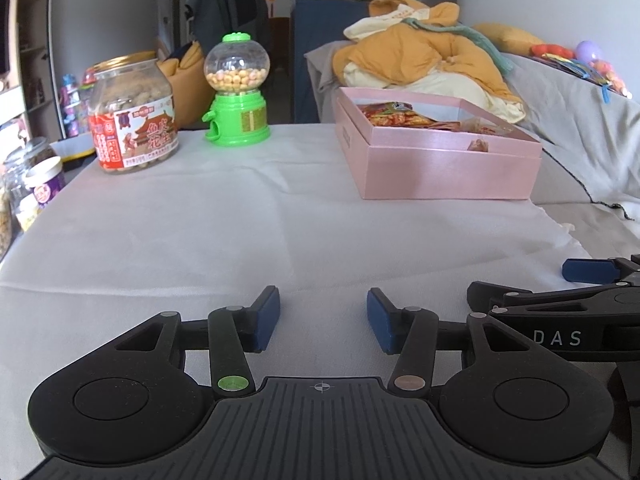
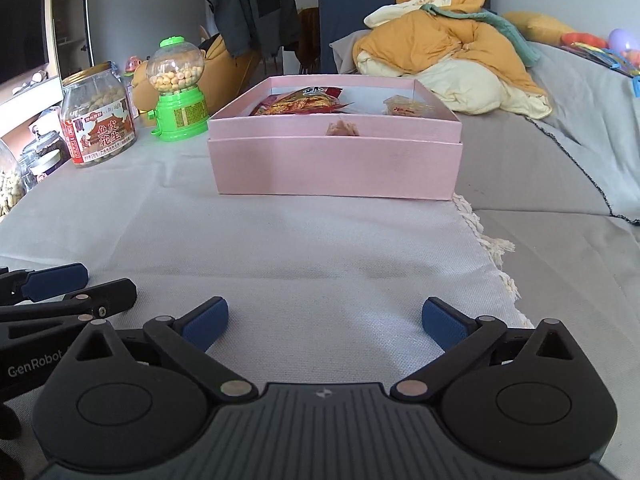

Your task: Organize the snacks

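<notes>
A pink open box [image 1: 448, 172] [image 2: 336, 164] stands on the white cloth and holds a red snack bag [image 1: 396, 116] [image 2: 304, 106] and small wrapped snacks [image 2: 408, 109]. A clear peanut jar [image 1: 134, 120] [image 2: 98, 120] and a green candy dispenser [image 1: 237, 92] [image 2: 178, 88] stand to its left. My left gripper [image 1: 323, 322] is open and empty, low over the cloth, well short of the box. My right gripper [image 2: 325, 326] is open and empty, facing the box. Each gripper shows at the edge of the other's view.
More glass jars [image 1: 28, 184] [image 2: 24, 168] stand at the far left edge. A pile of orange and cream bedding [image 1: 428, 64] [image 2: 448, 64] lies behind the box on a grey sofa. The cloth's fringed edge [image 2: 492, 248] runs at the right.
</notes>
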A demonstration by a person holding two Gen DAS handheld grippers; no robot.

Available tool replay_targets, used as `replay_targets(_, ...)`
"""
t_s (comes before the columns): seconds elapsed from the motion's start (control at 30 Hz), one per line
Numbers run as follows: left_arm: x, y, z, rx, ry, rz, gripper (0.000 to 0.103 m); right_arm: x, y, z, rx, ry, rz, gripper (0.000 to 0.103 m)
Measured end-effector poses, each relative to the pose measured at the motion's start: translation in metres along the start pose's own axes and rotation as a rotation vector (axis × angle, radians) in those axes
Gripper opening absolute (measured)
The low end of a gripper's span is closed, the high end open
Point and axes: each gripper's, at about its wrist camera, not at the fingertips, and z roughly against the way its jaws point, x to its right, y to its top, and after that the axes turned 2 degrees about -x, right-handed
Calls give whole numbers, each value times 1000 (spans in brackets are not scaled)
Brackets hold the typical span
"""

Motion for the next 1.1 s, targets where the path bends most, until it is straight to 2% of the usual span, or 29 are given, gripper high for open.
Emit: replay_targets(1.1,1,0,-2,-1,3,-5,55,0,0,0,0,-1,2,103)
